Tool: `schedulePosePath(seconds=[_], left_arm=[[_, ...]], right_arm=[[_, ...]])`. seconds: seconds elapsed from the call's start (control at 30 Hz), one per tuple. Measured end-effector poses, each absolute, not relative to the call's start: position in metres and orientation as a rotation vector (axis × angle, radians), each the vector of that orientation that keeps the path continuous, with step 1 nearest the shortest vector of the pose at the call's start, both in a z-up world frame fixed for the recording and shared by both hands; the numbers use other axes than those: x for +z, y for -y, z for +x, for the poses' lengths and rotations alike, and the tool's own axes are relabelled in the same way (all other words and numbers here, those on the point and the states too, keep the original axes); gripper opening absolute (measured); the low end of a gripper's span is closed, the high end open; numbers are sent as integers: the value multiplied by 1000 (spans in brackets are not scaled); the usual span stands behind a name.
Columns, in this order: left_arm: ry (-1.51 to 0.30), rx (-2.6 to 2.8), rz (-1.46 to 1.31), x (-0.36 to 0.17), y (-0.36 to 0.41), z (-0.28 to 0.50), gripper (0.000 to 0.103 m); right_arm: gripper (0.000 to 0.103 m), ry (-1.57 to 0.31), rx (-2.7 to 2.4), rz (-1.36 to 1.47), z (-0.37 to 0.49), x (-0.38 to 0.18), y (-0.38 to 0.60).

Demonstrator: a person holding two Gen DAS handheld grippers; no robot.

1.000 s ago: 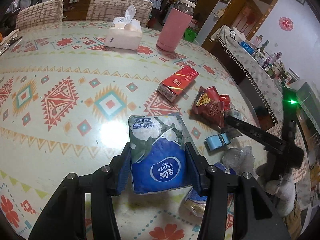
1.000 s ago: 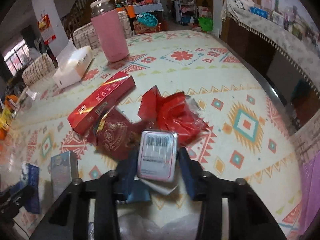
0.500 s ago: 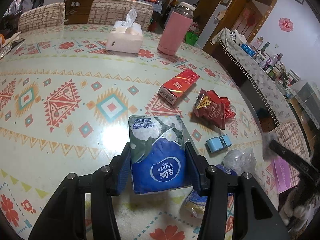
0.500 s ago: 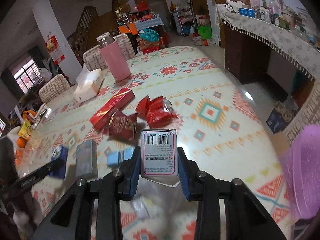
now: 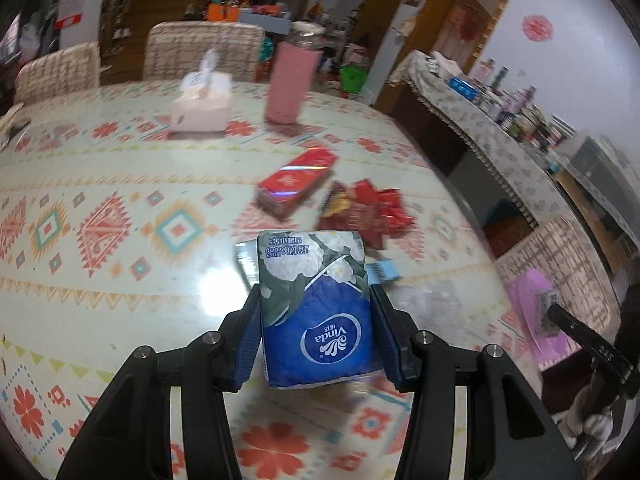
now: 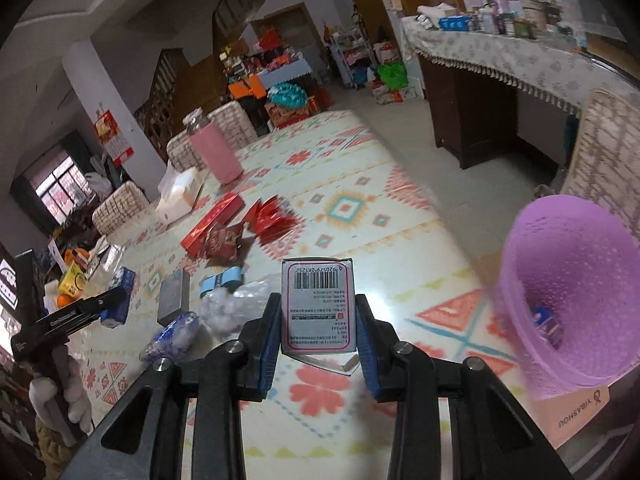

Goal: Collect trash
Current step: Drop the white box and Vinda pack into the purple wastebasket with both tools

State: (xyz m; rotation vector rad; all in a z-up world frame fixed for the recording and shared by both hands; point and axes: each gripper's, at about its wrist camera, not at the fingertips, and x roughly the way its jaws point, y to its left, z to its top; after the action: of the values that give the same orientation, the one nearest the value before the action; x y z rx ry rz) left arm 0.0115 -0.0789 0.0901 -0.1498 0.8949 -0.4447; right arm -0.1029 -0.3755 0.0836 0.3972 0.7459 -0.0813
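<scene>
Patterned table [image 6: 400, 208] has slid away: right gripper [image 6: 318, 330], clamping barcode box [image 6: 318, 306], neared purple bin [image 6: 572, 304] at 3 o'clock; left gripper [image 5: 316, 340] grips tissue pack [image 5: 316, 308]

patterned table [image 5: 120, 288], red box [image 5: 296, 184], pink flask [image 5: 290, 84], tissue box [image 5: 202, 110]

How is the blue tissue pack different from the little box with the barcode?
The blue tissue pack is soft and wrinkly; the barcode box is stiff with straight edges. The pack is blue with white flowers; the box shows white with small print and a pink border. The pack sits in the left gripper, the box in the right gripper. Both are squeezed between blue fingers above the table.
</scene>
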Motion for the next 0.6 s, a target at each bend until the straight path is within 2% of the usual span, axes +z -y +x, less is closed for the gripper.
schedulePosePath(seconds=[0.27, 0.6], left_arm=[[-905, -630, -63, 117, 175, -5, 50], [-981, -930, 52, 113, 361, -21, 49]], right_arm=[[38, -657, -160, 488, -153, 90, 441], [38, -604, -327, 601, -195, 83, 541]])
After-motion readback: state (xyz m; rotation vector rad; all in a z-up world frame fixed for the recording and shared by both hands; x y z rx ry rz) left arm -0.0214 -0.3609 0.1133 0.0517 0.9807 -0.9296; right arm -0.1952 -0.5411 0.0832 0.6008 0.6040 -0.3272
